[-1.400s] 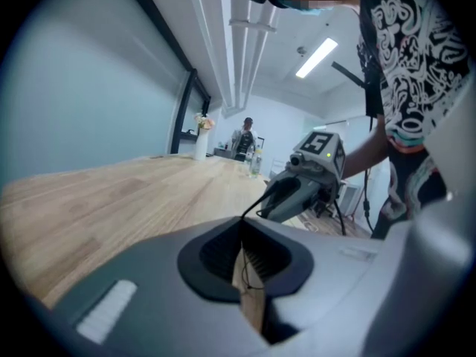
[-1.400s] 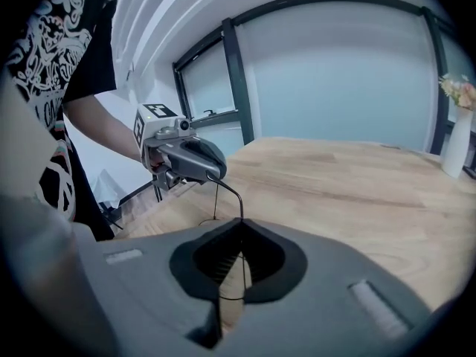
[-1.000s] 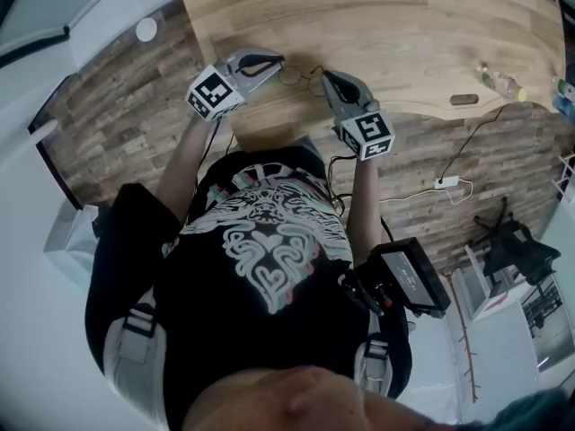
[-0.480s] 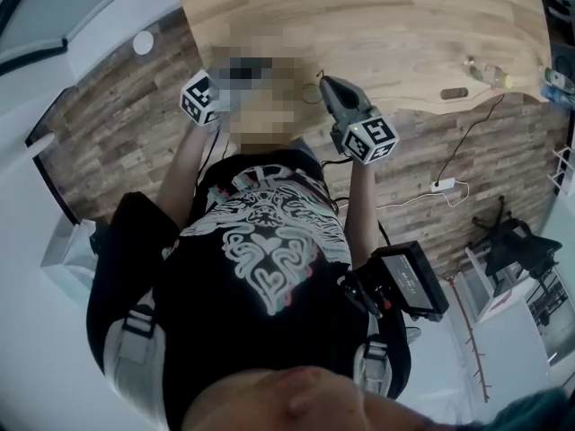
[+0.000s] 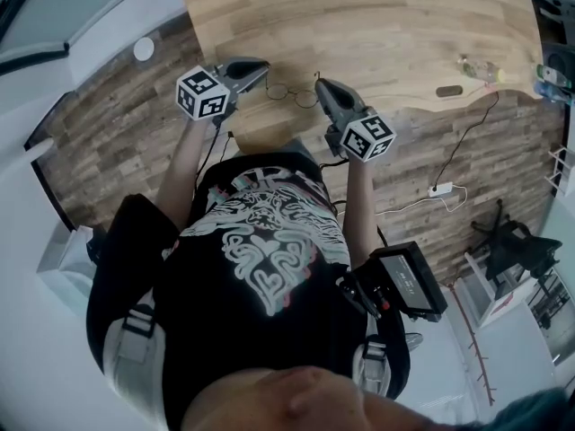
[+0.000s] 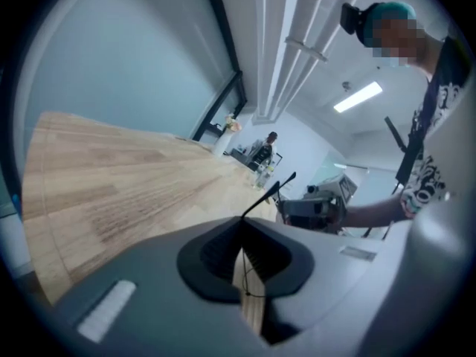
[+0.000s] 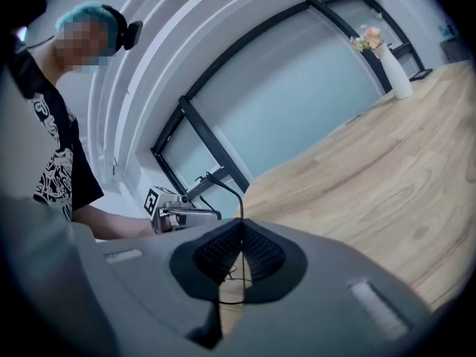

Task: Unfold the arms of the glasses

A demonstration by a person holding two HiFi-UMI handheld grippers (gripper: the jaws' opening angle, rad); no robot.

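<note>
The left gripper [image 5: 262,65] and right gripper [image 5: 320,85] each pinch closed on an arm of the glasses [image 5: 292,92] between them, so the unfolding seems under way and next needs a gentle outward swing.

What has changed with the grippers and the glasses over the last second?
The left gripper shifted slightly toward the person's left, widening the gap to the right gripper. The glasses now sit a little nearer the front edge of the table. Unchanged: each gripper is shut on one arm of the glasses, and nothing was let go.
</note>
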